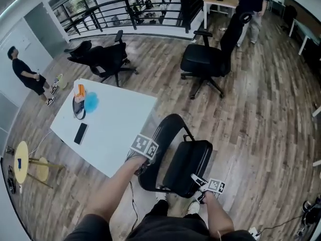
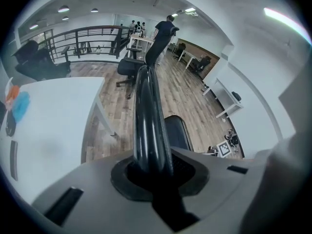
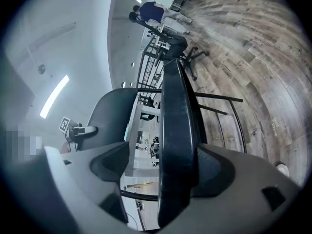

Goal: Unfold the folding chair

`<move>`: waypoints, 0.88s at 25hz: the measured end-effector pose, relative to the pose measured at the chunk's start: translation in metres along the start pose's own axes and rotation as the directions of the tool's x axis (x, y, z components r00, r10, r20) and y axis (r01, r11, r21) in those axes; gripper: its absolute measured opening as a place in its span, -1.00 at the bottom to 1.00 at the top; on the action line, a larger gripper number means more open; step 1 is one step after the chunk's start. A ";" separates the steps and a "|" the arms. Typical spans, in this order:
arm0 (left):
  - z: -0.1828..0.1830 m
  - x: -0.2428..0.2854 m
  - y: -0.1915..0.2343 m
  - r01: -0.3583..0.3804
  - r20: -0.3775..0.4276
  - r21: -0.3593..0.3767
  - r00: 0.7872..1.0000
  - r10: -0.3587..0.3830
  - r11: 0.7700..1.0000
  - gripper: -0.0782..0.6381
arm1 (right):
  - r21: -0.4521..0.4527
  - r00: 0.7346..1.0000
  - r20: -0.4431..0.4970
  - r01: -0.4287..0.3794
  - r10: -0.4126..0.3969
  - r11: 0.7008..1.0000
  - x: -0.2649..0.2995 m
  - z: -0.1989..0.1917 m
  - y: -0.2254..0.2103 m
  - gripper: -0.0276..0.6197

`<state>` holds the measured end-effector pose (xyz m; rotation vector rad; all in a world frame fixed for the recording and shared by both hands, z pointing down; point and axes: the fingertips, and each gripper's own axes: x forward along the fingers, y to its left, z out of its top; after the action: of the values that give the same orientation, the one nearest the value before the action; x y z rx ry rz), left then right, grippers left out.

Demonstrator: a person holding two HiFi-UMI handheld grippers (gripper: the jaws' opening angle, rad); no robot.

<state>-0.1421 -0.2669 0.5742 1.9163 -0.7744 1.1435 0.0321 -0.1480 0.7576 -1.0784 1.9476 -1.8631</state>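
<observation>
The black chair [image 1: 183, 159] stood on the wood floor [image 1: 256, 124], just beside the white table [image 1: 115, 129] and right in front of the person. The left gripper [image 1: 142, 165] was clenched on the tube [image 2: 146, 111] of its back frame, which ran up between the jaws; the right gripper [image 1: 199, 181] was at the near edge of the seat [image 3: 178, 130], jaws released; the seat stood between them, against one jaw, with a gap at the other; a phone [image 1: 81, 133] lay on the table; an office chair [image 1: 205, 59] stood well beyond.
</observation>
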 end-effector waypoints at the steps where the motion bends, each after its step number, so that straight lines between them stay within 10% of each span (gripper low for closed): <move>1: -0.003 -0.005 0.009 -0.002 0.002 0.002 1.000 0.002 1.000 -0.59 | -0.001 1.000 0.002 -0.005 0.005 1.000 0.013 -0.006 0.012 0.26; 22: -0.018 -0.072 0.146 0.038 0.042 -0.045 0.998 -0.036 0.998 -0.59 | -0.013 0.993 -0.110 -0.050 0.048 0.999 0.256 -0.086 0.162 0.26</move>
<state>-0.2965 -0.3204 0.5583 1.9138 -0.7774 1.0585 -0.2565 -0.2607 0.6994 -0.9418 2.0329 -1.9211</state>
